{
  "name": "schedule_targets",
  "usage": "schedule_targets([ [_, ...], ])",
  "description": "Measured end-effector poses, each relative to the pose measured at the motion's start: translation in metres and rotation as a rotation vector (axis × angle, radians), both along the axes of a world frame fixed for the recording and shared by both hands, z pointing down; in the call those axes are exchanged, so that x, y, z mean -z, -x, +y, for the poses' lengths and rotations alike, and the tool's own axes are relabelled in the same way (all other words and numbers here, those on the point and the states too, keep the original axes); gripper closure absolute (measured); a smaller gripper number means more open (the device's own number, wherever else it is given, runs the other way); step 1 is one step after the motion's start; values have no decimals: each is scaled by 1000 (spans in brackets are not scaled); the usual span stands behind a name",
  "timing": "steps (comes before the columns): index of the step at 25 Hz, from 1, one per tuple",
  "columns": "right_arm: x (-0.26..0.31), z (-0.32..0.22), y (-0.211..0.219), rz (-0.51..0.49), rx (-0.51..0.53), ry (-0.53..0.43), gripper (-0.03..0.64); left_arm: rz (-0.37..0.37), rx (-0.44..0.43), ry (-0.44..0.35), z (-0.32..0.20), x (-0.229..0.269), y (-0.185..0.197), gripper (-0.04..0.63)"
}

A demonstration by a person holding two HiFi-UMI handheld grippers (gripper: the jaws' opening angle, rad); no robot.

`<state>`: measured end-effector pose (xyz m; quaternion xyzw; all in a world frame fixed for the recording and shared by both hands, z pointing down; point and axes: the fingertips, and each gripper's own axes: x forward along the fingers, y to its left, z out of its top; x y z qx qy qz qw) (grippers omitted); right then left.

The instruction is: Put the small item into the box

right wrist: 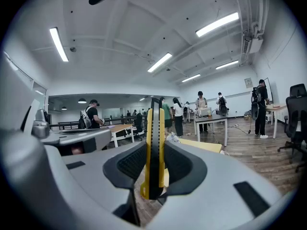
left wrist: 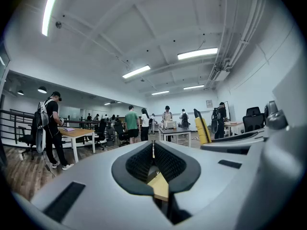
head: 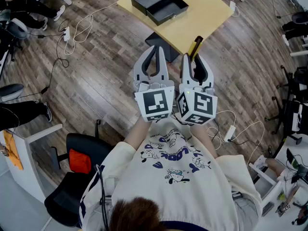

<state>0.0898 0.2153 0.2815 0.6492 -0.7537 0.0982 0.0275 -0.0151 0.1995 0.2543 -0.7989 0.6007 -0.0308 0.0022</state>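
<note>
A yellow and black utility knife (right wrist: 153, 147) stands upright between the pads of my right gripper (right wrist: 154, 150), which is shut on it. In the head view the knife (head: 195, 46) sticks out past the right gripper (head: 195, 57), toward the near edge of the yellow table (head: 202, 8). An open black box (head: 159, 3) lies on that table, farther away and to the left. My left gripper (head: 155, 49) is held beside the right one in front of the person's chest. Its jaws meet with nothing between them (left wrist: 153, 150). The left gripper view also catches the knife (left wrist: 202, 127) at the right.
A black office chair with a red cushion (head: 79, 160) stands at the lower left. Cables (head: 77, 30) and a power strip (head: 230, 133) lie on the wood floor. Several people stand around tables (left wrist: 76, 133) farther off in the room.
</note>
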Motion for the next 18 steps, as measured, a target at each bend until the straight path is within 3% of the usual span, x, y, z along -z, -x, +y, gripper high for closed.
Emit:
schedule_targets([
  [18, -2, 1, 8, -13, -5, 7, 488, 5, -8, 6, 1, -1, 6, 574],
])
